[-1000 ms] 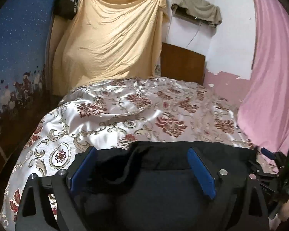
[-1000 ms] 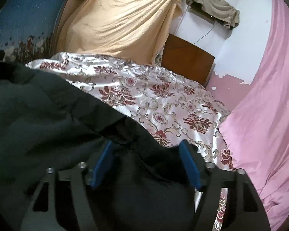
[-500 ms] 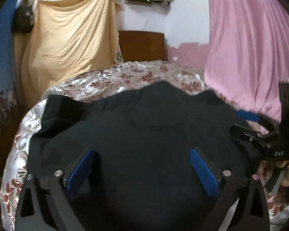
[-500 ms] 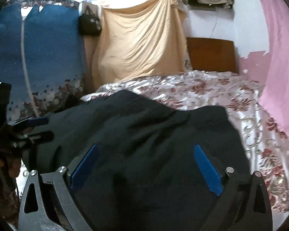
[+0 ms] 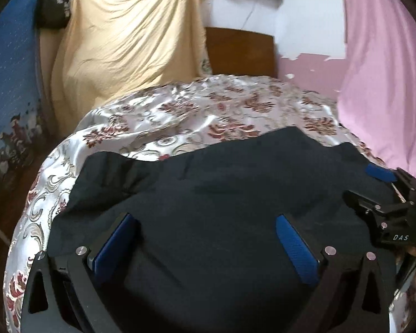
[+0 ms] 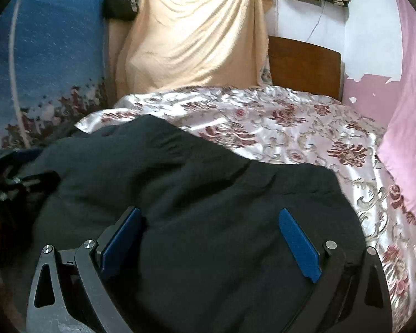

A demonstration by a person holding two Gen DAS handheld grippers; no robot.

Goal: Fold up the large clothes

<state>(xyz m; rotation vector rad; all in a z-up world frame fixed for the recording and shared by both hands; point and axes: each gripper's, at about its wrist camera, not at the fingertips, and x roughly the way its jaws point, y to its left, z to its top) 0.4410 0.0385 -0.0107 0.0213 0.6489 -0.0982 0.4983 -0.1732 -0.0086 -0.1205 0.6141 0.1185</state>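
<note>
A large black garment (image 5: pixel 222 194) lies spread on the near end of a bed with a floral satin cover (image 5: pixel 208 116). It also fills the near part of the right wrist view (image 6: pixel 194 194). My left gripper (image 5: pixel 205 245) is open, its blue pads wide apart just above the garment's near part. My right gripper (image 6: pixel 209 242) is open too, over the garment's right side. The right gripper also shows at the right edge of the left wrist view (image 5: pixel 385 194). Neither holds cloth.
A wooden headboard (image 5: pixel 240 51) stands at the far end of the bed. A yellow sheet (image 5: pixel 130 36) hangs on the back wall, a pink curtain (image 5: pixel 382 69) on the right, a blue patterned cloth (image 5: pixel 8 69) on the left. A black bag (image 5: pixel 52 9) hangs high left.
A second ago the garment was bunched low between the jaws; it now lies spread across the bed. Both grippers have drawn back slightly in the last half second.
</note>
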